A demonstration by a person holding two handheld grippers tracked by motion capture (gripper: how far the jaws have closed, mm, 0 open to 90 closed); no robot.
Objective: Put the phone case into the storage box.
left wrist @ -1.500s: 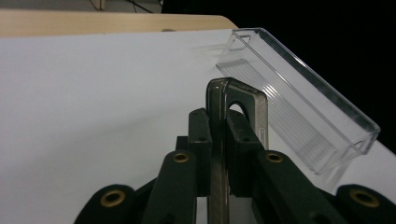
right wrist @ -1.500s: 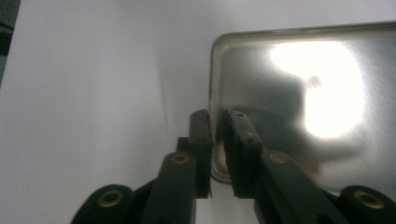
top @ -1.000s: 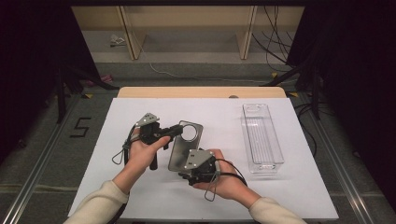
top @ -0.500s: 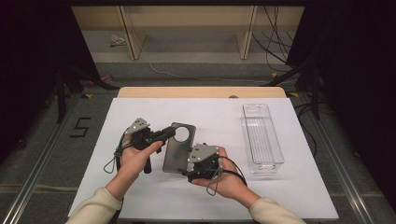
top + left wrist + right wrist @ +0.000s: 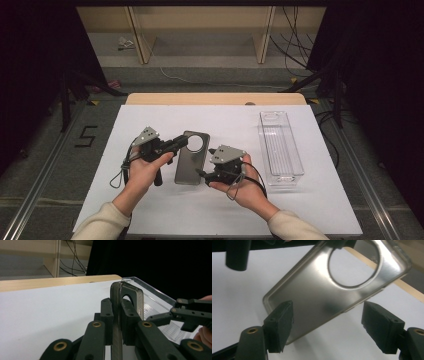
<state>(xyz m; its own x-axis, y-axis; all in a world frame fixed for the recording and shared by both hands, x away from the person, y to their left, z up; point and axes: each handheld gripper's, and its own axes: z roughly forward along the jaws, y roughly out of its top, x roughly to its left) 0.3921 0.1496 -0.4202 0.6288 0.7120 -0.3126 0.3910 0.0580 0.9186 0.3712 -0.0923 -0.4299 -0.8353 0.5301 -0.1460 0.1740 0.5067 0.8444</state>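
Phone case [image 5: 190, 157], grey with a round camera cutout, sits mid-frame in the high view, over the white table cover [image 5: 230, 215]. Left gripper [image 5: 181, 142] comes in from the left and is clamped on the case's upper-left edge by the cutout. In the left gripper view both jaws press flat on the case [image 5: 126, 298], which stands edge-on between them at frame centre. Right gripper [image 5: 204, 175] sits just right of the case's lower end, jaws apart. In the right gripper view the case [image 5: 317, 296] fills the upper centre, tilted, its lower edge between the spread pads [image 5: 282, 323] without visible contact. Clear plastic tray [image 5: 280, 145] lies at right of the high view, well apart from the case.
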